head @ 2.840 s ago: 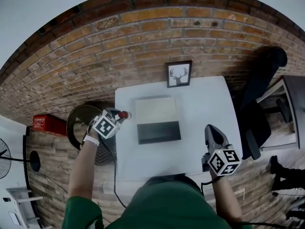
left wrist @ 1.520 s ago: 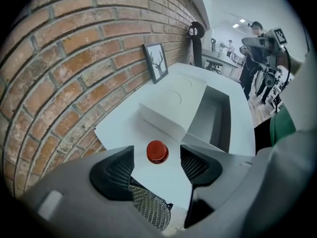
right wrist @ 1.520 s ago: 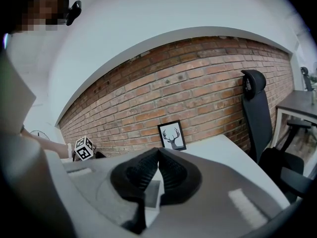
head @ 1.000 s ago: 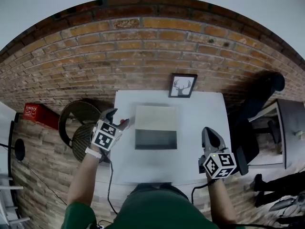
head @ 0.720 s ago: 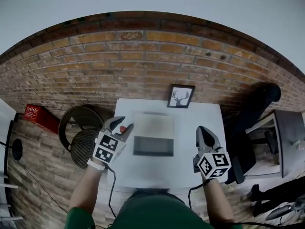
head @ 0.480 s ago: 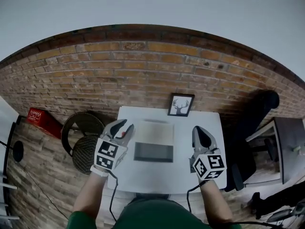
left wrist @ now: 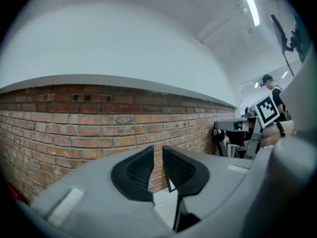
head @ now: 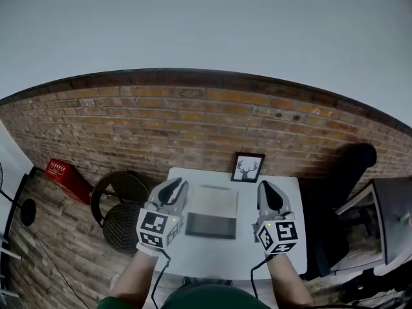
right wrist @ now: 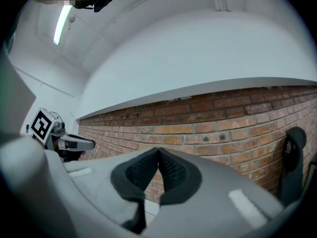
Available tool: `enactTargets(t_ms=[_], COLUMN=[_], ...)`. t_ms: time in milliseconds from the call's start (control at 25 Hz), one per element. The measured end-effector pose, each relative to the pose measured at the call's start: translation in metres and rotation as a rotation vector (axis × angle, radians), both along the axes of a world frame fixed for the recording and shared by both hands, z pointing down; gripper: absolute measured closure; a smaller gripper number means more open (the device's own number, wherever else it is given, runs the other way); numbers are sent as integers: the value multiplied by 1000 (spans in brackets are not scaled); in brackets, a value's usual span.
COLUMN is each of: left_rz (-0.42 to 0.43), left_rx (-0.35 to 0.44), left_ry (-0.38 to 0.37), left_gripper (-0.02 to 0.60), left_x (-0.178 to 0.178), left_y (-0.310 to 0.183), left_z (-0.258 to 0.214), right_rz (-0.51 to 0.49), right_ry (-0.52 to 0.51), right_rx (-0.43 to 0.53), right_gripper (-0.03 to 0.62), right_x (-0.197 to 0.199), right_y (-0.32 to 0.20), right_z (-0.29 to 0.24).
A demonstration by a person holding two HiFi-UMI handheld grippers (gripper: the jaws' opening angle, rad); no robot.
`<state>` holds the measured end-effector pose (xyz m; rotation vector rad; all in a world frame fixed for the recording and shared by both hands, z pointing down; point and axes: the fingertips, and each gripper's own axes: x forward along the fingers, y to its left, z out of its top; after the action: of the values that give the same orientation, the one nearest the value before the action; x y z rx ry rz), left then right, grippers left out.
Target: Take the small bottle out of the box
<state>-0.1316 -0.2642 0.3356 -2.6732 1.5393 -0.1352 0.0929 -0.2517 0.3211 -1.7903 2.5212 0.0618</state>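
left gripper (left wrist: 157, 150): dropped the small bottle a sec ago, jaws were closing on nothing, narrow gap | right gripper (right wrist: 157, 152): pinched shut, empty | small bottle: couldn't spot it anymore, last sat at 9 o'clock of the box (head: 212, 215) | reckoned task done

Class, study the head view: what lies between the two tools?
The open box on the white table, seen in the head view. The left tool is closing its jaws on nothing.
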Motion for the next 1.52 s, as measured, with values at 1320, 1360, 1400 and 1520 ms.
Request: enactTargets(t_ms=[1320,1360,1400,1520], left_rz=[-43,-45,-47,-53], left_rx=[43,43,45,45], left_ry=[62,63,64,66], left_gripper=[566,566,566,566], left_x=[-4,-5,-6,-7], left_y=[-10,-10,-10,-10], left_z=[-14,-14,-13,-12], right_rz=[20,19,18,10], right_ry=[83,85,87,86], right_rx=[69,69,71,74], right_gripper=[591,591,591,591], right_x=[11,11,10,9], right_y=[4,4,4,4], right_z=[-16,-16,-16,-16])
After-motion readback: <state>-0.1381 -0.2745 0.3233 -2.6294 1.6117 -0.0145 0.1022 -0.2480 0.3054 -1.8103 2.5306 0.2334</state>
